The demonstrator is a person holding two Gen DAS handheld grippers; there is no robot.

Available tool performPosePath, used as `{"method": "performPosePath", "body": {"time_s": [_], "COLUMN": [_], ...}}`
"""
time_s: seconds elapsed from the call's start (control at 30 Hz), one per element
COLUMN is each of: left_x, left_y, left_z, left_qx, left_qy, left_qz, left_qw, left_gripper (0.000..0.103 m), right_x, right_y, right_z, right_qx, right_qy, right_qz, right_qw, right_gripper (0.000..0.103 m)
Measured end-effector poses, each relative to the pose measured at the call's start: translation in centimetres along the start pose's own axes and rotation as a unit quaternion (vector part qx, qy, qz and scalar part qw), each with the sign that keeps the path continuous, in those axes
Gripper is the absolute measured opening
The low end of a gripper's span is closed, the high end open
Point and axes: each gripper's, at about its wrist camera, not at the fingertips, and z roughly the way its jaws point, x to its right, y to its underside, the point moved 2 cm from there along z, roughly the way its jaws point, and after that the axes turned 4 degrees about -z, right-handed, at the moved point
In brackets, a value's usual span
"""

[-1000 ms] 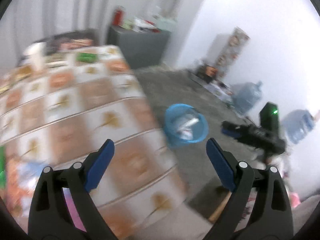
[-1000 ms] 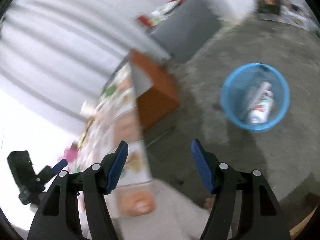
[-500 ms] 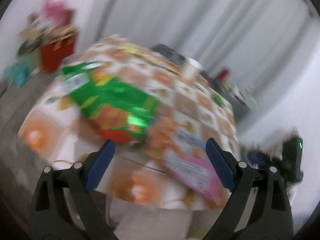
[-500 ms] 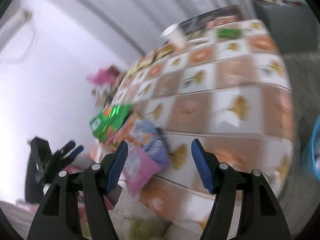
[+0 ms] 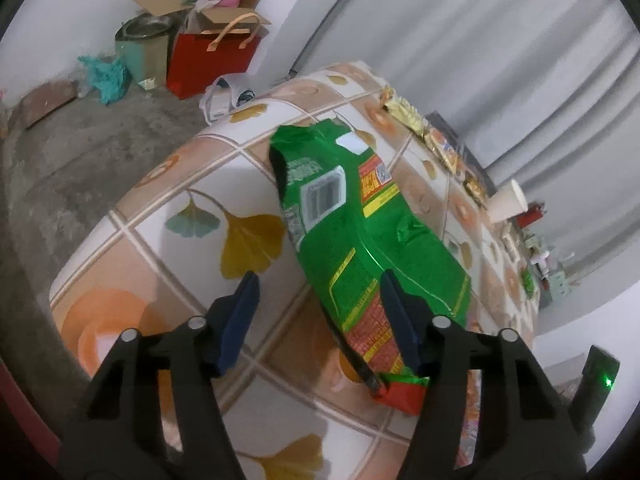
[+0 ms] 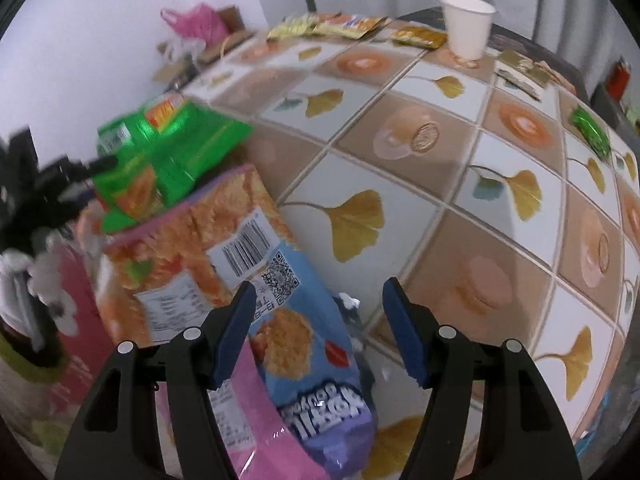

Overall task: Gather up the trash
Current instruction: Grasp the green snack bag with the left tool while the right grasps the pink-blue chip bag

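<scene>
Tiled-pattern bench [image 5: 192, 184] fills both views, ginkgo-leaf squares. Green bag [image 5: 360, 216] lies on bench near its left corner, near end between pads of left tool [image 5: 320, 316]; jaws closing, pads not yet pressing bag. Orange-and-blue bag [image 6: 248, 276] lies just right of green one, partly under it. Right tool [image 6: 318, 328] hangs above it, jaws apart, gripping nothing. White cup [image 6: 466, 26] upright at far edge.
</scene>
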Motion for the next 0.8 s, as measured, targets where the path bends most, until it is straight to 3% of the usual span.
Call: {"method": "performPosePath", "body": {"time_s": [0.13, 0.3, 0.4, 0.47, 0.57, 0.8], "left_x": [0.9, 1.7, 1.9, 2.0, 2.6, 4.2], "left_y": [0.4, 0.8, 1.1, 1.2, 1.3, 1.5], "left_z": [0.6, 1.3, 1.4, 1.3, 0.9, -0.9], "left_qx": [-0.003, -0.007, -0.007, -0.004, 0.007, 0.03], "left_qy": [-0.012, -0.019, -0.018, -0.016, -0.009, 0.011], "left_qz": [0.03, 0.042, 0.045, 0.045, 0.051, 0.068], "left_qw": [0.9995, 0.9989, 0.9988, 0.9989, 0.9987, 0.9972], "left_gripper": [0.043, 0.021, 0.012, 0.008, 0.002, 0.0], "right_x": [-1.3, -2.3, -2.4, -2.3, -1.8, 0.3], "right_y": [-0.1, 0.4, 0.8, 1.2, 1.7, 4.0], "right_z": [0.6, 0.3, -0.1, -0.3, -0.7, -3.1], "right_qx": [-0.004, -0.007, -0.003, -0.003, 0.0, 0.032], "right_qy": [0.036, 0.046, 0.063, 0.071, 0.06, 0.037], "right_qz": [-0.044, -0.063, -0.068, -0.065, -0.036, 0.043], "right_qw": [0.998, 0.997, 0.996, 0.995, 0.998, 0.998], "right_gripper": [0.062, 0.046, 0.03, 0.015, 0.005, 0.003]}}
